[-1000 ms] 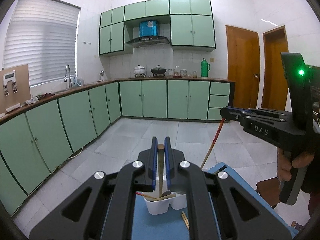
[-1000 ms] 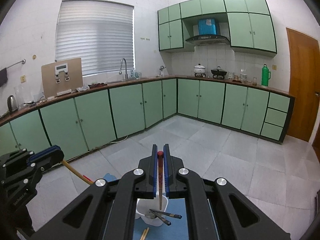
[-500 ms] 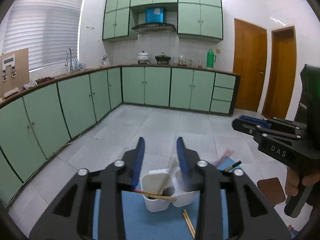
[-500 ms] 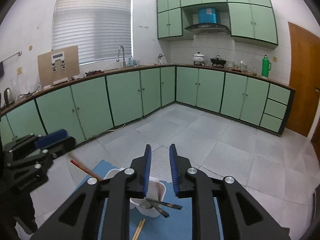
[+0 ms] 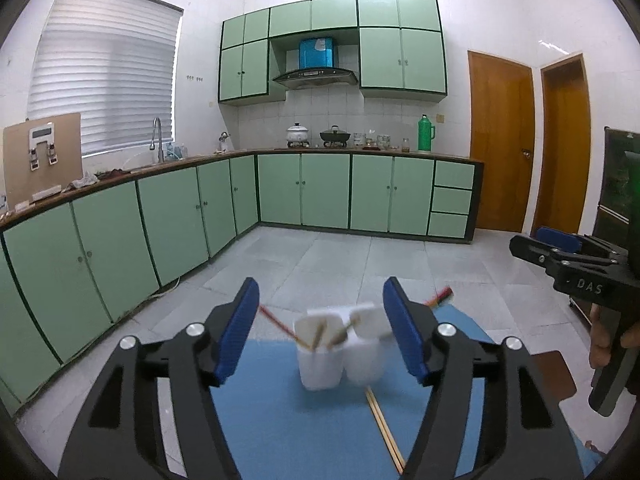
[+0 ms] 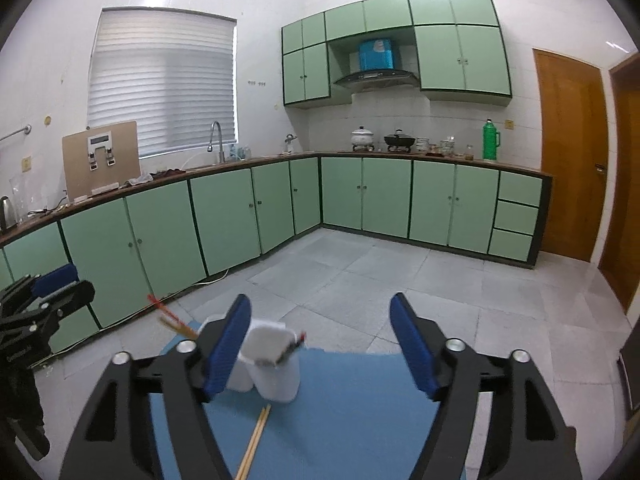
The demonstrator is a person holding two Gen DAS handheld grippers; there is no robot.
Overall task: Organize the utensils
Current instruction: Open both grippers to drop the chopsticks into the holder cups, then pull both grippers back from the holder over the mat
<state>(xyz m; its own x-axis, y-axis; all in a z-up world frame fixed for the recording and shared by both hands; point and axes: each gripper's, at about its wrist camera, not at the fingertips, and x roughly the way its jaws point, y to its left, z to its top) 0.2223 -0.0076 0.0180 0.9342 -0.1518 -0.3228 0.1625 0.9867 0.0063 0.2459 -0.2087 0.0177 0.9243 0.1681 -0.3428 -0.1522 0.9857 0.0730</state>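
Note:
Two white cups (image 5: 320,360) stand together on a blue mat (image 5: 280,420), blurred in both views. Chopsticks (image 5: 276,322) with red ends lean out of them, and a dark utensil (image 6: 294,350) sticks out of the nearer cup (image 6: 280,376). A wooden chopstick pair (image 5: 384,428) lies flat on the mat in front of the cups (image 6: 254,440). My left gripper (image 5: 320,292) is opening, with nothing between its blue pads (image 5: 240,328). My right gripper (image 6: 320,300) is opening too and holds nothing. Each gripper hangs just short of the cups.
Green kitchen cabinets (image 5: 120,248) run along the left and far walls, with a grey tiled floor (image 6: 400,272) beyond the mat. The right gripper (image 5: 560,252) and the hand holding it show at the right edge. Two wooden doors (image 5: 500,148) stand at far right.
Both grippers went from shut on an upright chopstick to wide open. The chopsticks dropped into the cups. Both grippers sank a little and shifted, so the cups now appear from lower down.

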